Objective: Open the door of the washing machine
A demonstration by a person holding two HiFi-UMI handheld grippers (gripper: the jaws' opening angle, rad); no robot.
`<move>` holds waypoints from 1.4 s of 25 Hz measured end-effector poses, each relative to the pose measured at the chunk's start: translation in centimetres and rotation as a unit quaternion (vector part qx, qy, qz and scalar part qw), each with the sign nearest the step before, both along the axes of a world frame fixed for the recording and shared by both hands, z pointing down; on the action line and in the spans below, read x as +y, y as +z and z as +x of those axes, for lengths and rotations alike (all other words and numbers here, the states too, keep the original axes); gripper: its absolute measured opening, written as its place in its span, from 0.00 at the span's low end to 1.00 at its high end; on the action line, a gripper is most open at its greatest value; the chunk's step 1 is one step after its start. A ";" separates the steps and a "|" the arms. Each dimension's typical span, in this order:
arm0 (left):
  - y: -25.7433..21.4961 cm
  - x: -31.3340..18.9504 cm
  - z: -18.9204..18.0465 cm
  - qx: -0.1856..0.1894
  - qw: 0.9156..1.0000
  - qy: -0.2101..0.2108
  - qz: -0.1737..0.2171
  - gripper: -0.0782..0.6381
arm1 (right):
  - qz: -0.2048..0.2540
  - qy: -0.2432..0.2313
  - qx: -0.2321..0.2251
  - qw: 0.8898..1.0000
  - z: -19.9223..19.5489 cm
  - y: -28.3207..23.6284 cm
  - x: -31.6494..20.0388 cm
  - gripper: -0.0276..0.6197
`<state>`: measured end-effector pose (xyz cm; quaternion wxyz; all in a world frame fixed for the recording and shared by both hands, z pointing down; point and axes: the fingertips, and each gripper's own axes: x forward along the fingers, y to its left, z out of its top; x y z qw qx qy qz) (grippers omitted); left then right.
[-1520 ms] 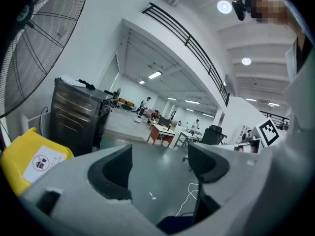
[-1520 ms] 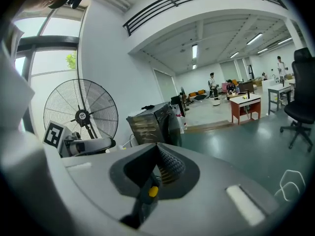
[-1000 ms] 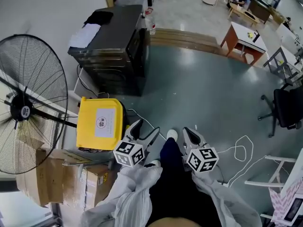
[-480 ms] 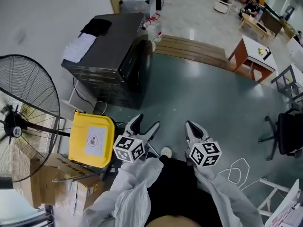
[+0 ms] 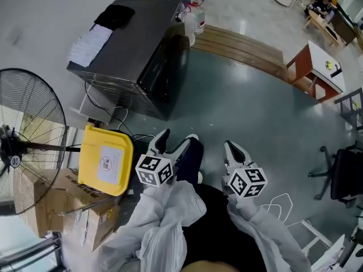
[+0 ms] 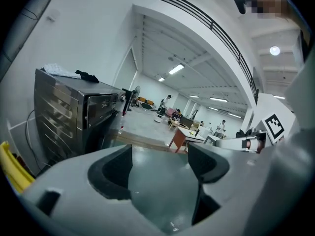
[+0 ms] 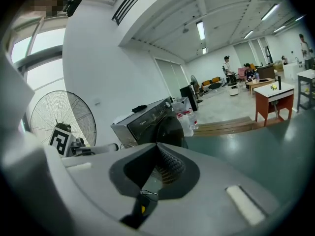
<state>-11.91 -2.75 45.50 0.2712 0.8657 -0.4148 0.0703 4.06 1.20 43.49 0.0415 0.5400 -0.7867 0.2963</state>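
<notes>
Well, a fan (image 5: 22,152) stands at far left, with a yellow bin (image 5: 105,158) just beside it. The washer (image 5: 130,50) sits beyond, its door (image 5: 168,67) closed, well apart from both grippers. The left gripper (image 5: 173,141) is spread wide and empty; the right gripper (image 5: 232,150) is pinched together.

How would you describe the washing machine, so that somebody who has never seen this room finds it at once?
Start at the big standing fan on the left, then pass the yellow bin beyond it. The next thing is the washing machine, a dark grey metal box. Only it has a round dark door on the front and a white cloth on top.
</notes>
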 end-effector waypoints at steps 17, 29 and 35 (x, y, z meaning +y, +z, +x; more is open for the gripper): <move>16.5 -22.2 -2.3 -0.094 0.992 -0.060 -0.058 0.58 | -0.078 -0.061 0.001 0.995 -2.0 11.9 -22.1 0.06; 27.4 -30.3 -4.8 -0.193 0.972 -0.100 -0.087 0.50 | -0.156 -0.052 0.001 0.986 -2.7 19.9 -27.4 0.06; 27.6 -30.9 -6.7 -0.236 0.959 -0.141 -0.074 0.22 | -0.175 -0.034 -0.008 0.984 -2.0 20.2 -26.6 0.06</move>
